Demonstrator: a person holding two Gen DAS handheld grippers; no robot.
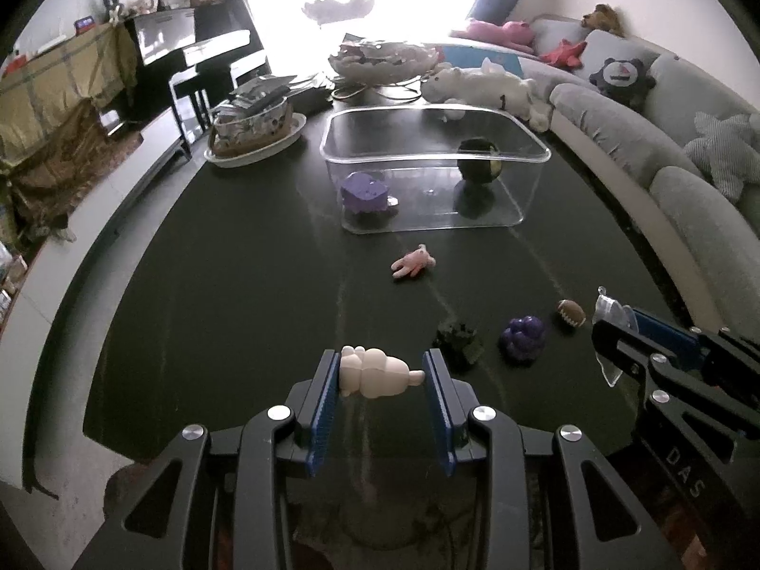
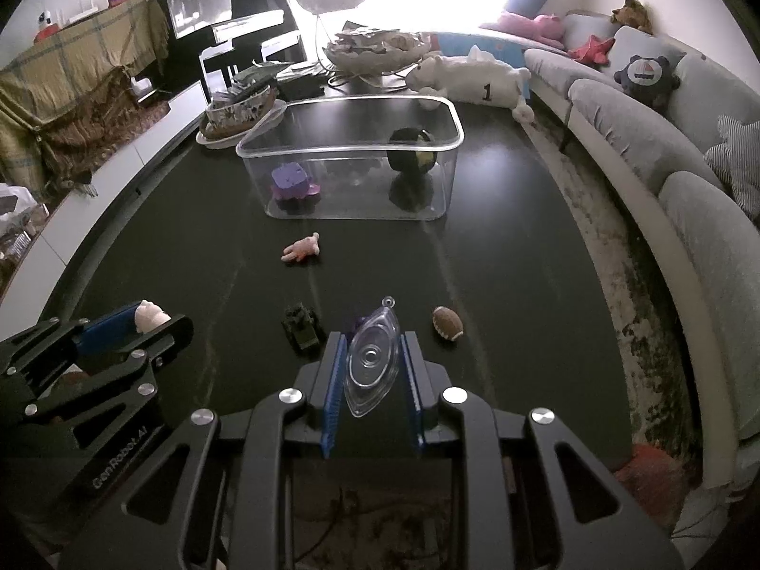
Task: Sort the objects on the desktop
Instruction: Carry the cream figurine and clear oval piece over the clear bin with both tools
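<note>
My left gripper is shut on a cream figurine, held above the near part of the dark table. My right gripper is shut on a clear plastic shell. A clear bin stands mid-table with a purple toy and a dark ball inside. Loose on the table lie a pink plush, a dark toy tank, a purple grape toy and a small brown football. The right gripper shows in the left wrist view; the left gripper shows in the right wrist view.
A plate with a patterned bowl stands back left of the bin. A tiered glass dish and a white plush sit at the table's far end. A grey sofa runs along the right; a piano stands far left.
</note>
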